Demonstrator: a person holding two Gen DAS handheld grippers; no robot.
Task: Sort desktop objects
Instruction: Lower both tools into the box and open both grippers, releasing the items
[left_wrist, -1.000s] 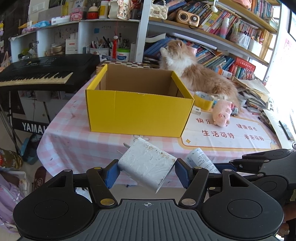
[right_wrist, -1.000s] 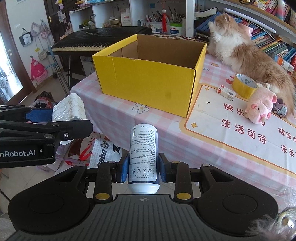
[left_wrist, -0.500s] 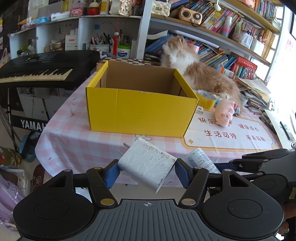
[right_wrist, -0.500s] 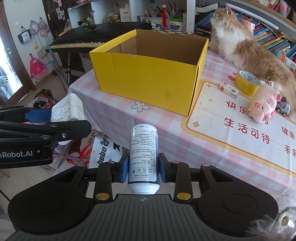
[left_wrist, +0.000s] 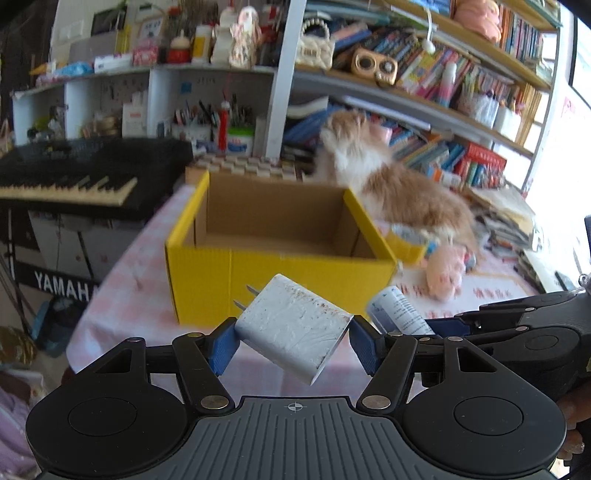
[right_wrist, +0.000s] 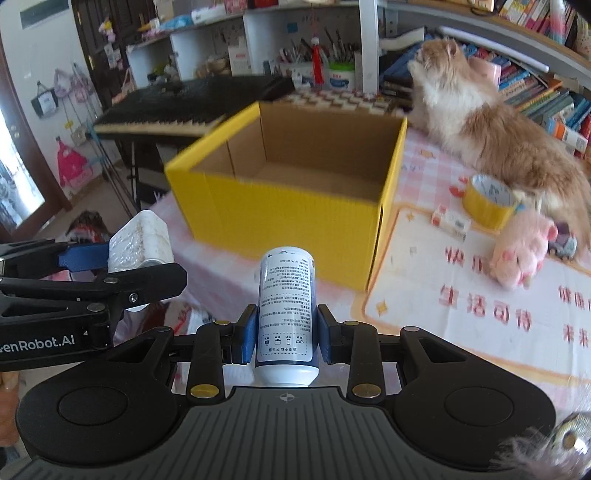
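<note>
My left gripper (left_wrist: 291, 345) is shut on a scuffed white plug charger (left_wrist: 291, 328), held tilted with its two prongs pointing up-left. My right gripper (right_wrist: 286, 334) is shut on a white spray can (right_wrist: 286, 314) with printed text, lying along the fingers. Both hang side by side just before the near edge of the table, in front of an open yellow cardboard box (left_wrist: 280, 273) (right_wrist: 291, 221) whose inside looks bare. The can (left_wrist: 400, 310) and right gripper show at the right of the left wrist view; the charger (right_wrist: 142, 240) shows at the left of the right wrist view.
A long-haired orange and white cat (right_wrist: 495, 136) lies behind and right of the box. By it are a yellow tape roll (right_wrist: 489, 201), a small white box (right_wrist: 450, 221), a pink plush pig (right_wrist: 521, 251) and a toy car (right_wrist: 563, 243). A black keyboard (left_wrist: 74, 173) stands left of the pink checked tablecloth (left_wrist: 125, 288).
Both grippers have risen and moved in toward the box with their loads, so I look more down into it. The cat's head has shifted slightly.
</note>
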